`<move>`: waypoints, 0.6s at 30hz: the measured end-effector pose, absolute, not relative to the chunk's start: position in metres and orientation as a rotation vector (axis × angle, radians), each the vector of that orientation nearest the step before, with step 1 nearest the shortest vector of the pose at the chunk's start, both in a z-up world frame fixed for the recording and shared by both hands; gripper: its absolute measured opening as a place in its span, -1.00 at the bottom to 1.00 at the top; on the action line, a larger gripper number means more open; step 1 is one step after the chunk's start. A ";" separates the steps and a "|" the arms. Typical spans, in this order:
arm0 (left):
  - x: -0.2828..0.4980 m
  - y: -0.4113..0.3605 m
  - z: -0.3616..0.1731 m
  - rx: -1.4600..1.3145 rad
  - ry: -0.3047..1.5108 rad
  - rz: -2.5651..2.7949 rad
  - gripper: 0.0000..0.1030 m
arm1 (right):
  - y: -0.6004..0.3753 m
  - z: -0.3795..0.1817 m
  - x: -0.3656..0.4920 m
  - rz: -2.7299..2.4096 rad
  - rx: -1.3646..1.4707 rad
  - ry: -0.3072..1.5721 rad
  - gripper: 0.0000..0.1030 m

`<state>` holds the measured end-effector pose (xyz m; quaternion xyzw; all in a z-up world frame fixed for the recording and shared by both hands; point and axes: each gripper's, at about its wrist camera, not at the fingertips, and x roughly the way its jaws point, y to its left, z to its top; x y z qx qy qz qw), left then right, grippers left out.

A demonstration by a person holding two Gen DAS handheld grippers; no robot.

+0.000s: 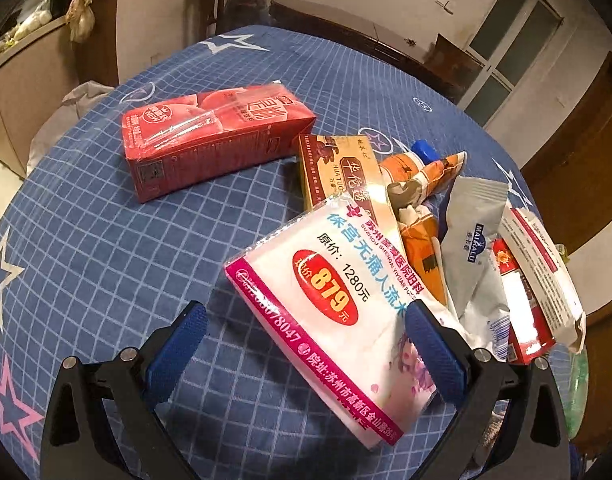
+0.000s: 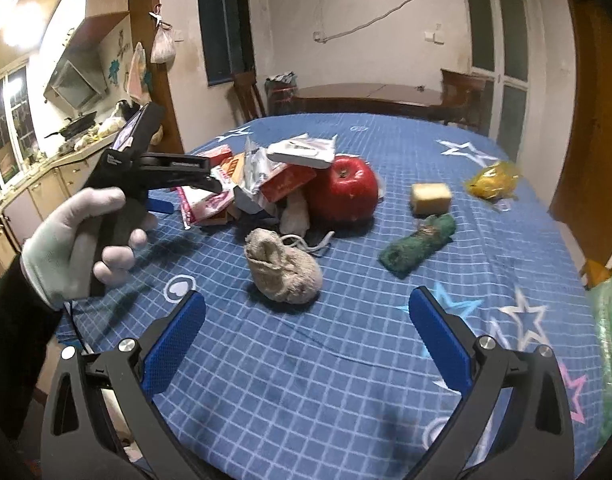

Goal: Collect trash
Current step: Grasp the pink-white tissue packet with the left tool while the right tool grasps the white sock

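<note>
1. Left tool: blue pads spread wide, gripping nothing. The tissue pack (white and pink, printed with "879") lies between the pads, nearer the right-hand pad, which overlaps its edge; whether it touches cannot be told.
2. Key relation: the pack's long axis runs diagonally, from upper left away from the tool to lower right toward it. It is skewed across the jaw line, so closing would pinch it corner-wise. My judgement: a small twist of the wrist to square up first.
3. Rest of the heap, left wrist view: the pack leans on an orange-brown flat box. To its right sit a crumpled orange tube with blue cap, a grey sachet and a red-and-white carton. A red drink carton lies apart on the table, further off to the left.
4. Right tool: also spread, empty, hovering over bare cloth. Nearest to it is a beige knitted sock-like item, just ahead. A green scrubber, yellow sponge, yellow wrapper and red apple lie beyond.
5. The left tool is nearer the heap; a gloved hand holds it there.
6. Containers: no bin clearly in view. Green plastic at the right edge may be a bag; cannot tell.
</note>
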<state>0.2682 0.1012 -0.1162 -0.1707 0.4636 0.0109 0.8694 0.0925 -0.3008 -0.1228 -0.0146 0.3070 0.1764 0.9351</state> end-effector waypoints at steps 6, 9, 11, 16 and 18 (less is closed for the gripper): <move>0.251 0.103 -0.109 -0.401 0.895 -0.069 -0.20 | -0.291 -0.134 0.122 0.429 -0.002 0.696 0.90; 0.237 0.105 -0.101 -0.400 0.861 -0.085 -0.66 | -0.288 -0.137 0.137 0.450 0.006 0.722 0.71; 0.224 0.105 -0.095 -0.402 0.838 -0.096 -0.77 | -0.284 -0.137 0.146 0.475 0.011 0.745 0.53; 0.192 0.101 -0.087 -0.385 0.802 -0.129 -0.79 | -0.266 -0.144 0.163 0.469 -0.032 0.782 0.50; 0.182 0.100 -0.082 -0.376 0.786 -0.139 -0.79 | -0.261 -0.148 0.168 0.455 -0.053 0.800 0.50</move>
